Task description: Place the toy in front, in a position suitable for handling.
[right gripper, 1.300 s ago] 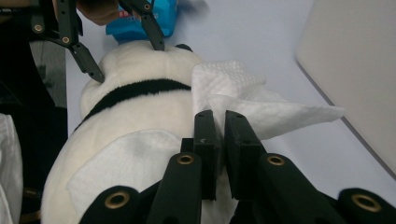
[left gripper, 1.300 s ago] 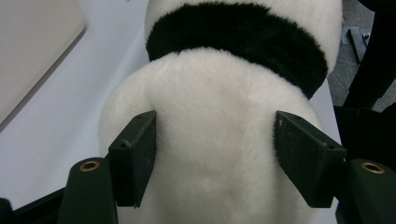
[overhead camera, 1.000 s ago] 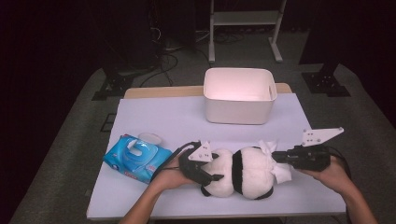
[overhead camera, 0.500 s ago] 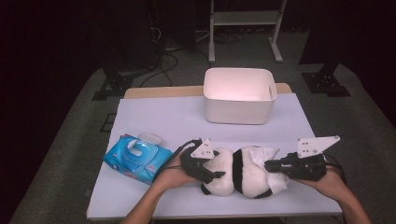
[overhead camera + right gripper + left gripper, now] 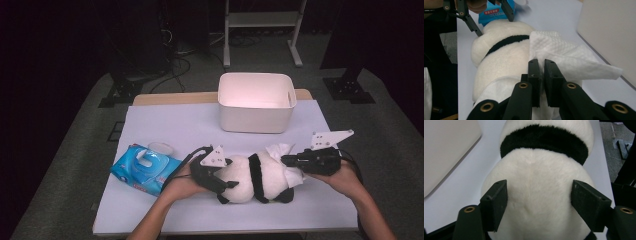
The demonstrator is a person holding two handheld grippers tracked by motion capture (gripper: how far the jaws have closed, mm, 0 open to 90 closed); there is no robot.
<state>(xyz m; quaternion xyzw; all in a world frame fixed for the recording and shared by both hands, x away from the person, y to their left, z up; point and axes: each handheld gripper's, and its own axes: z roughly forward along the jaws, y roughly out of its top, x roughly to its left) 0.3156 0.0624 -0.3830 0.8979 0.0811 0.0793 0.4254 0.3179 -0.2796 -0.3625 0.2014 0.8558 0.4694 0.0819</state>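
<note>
Wipe (image 5: 564,60) pinched in my right claw (image 5: 541,65) has slid along the panda (image 5: 255,177) at the near middle of the bench (image 5: 170,125) since a second ago. Left claw (image 5: 539,195) clamps its rump; wiping seems underway.

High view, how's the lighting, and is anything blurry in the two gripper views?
High view: the white table is lit while the surroundings fall nearly black. Left gripper view: the plush panda fur is sharp, evenly lit. Right gripper view: the wipe in the right tongs is crisp; the blue wipes pack behind is soft.
</note>
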